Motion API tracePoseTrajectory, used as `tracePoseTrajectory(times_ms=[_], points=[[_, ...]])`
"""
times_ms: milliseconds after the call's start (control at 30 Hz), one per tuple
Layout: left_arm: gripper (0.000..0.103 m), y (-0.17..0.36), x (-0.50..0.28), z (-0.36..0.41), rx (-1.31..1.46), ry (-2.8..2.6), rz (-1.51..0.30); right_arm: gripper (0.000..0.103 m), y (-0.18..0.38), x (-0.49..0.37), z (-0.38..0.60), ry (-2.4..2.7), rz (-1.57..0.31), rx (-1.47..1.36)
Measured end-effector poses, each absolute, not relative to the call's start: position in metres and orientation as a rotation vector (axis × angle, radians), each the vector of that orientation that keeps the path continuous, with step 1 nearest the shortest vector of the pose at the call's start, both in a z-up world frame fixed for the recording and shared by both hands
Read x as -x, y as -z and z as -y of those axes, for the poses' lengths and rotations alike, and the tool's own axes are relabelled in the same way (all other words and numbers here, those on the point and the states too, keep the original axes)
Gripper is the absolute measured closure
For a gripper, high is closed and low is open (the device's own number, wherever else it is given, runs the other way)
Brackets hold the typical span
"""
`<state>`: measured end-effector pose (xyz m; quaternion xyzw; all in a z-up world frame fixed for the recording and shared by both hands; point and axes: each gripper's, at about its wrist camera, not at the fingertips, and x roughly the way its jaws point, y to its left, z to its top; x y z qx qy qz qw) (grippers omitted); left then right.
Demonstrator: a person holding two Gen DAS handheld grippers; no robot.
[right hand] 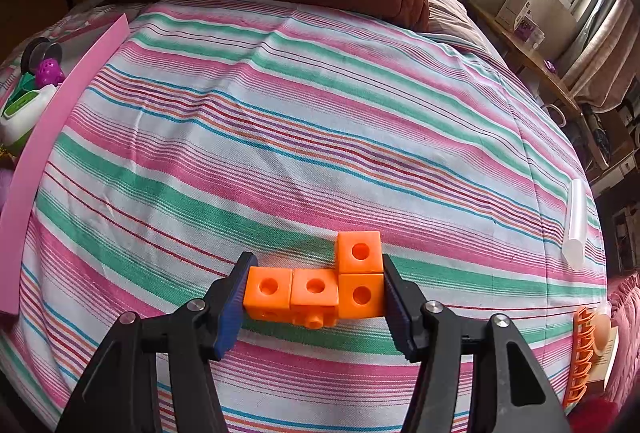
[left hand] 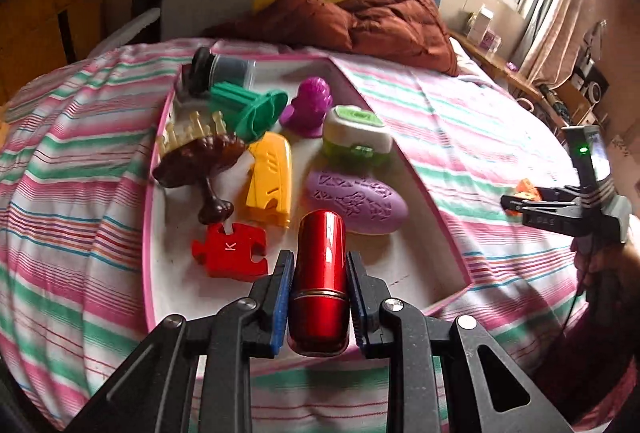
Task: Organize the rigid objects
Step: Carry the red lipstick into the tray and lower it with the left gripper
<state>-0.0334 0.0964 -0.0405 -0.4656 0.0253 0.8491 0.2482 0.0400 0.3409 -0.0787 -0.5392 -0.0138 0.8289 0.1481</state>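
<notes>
Two tongs level, left tongs [left hand: 319, 303] clamping red cylinder [left hand: 319, 283], right tongs [right hand: 314, 307] gripping orange blocks [right hand: 320, 283]

sheet [right hand: 304, 137]: pink, green, white stripes | tray [left hand: 149, 193]: pink rim, white inside | in tray: red tube [left hand: 320, 273], red puzzle piece [left hand: 230, 251] marked K, lilac patterned oval [left hand: 358, 201], yellow piece [left hand: 269, 180] | on sheet: orange cubes [right hand: 320, 285]

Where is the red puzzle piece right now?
In the left wrist view, the red puzzle piece lies in the pink-rimmed tray, near-left corner, just left of the red cylinder and below the brown toy.
</notes>
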Motion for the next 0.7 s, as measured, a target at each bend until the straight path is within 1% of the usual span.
tracePoseTrajectory(times_ms=[100,200,533,700], points=[[0.076,0.053,0.044,-0.099,1.321,-2.305,-0.089,0.043,0.078,-0.04,-0.341,-2.383,0.04,1.551],[0.076,0.054,0.047,-0.102,1.288,-2.349,-0.147,0.043,0.078,-0.041,-0.341,-2.383,0.039,1.55],[0.076,0.054,0.047,-0.095,1.284,-2.408,-0.133,0.043,0.077,-0.041,-0.341,-2.383,0.041,1.55],[0.076,0.053,0.042,-0.099,1.27,-2.439,-0.165,0.043,0.077,-0.041,-0.341,-2.383,0.042,1.55]])
